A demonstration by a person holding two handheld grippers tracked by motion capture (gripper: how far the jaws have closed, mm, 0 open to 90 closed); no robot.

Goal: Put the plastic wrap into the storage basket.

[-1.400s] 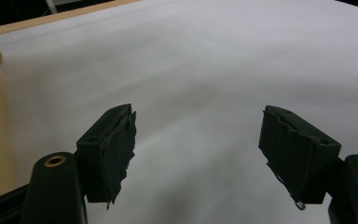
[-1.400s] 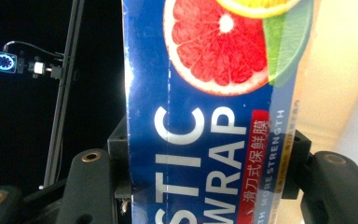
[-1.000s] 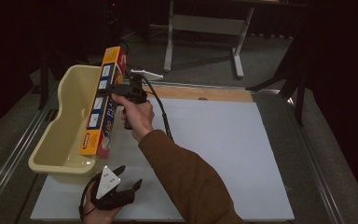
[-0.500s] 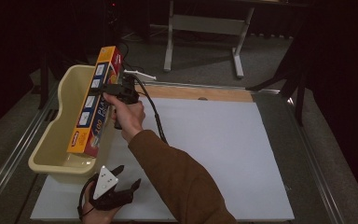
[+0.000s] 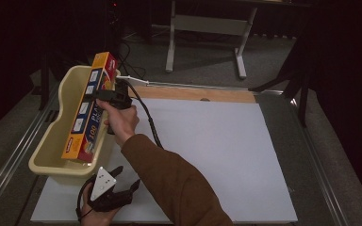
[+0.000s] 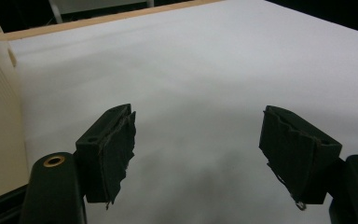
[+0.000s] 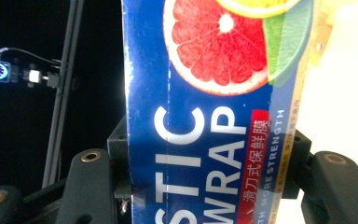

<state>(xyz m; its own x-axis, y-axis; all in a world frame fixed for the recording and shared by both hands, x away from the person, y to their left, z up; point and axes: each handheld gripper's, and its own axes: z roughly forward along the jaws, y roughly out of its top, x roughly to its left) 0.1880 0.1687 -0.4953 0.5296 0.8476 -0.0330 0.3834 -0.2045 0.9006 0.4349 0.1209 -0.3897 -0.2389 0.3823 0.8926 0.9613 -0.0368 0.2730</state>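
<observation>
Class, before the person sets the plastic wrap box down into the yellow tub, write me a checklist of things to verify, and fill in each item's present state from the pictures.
1. Right gripper grips the plastic wrap box firmly: ok, a jaw presses each side in the right gripper view.
2. Box is over the yellow tub: ok, its lower end sits inside near the front wall.
3. Tub floor free for the box: cannot tell, the box hides part of it.
4. Left gripper out of the way: ok, open and low on the white board.
5. Cable free of the tub: ok.
</observation>
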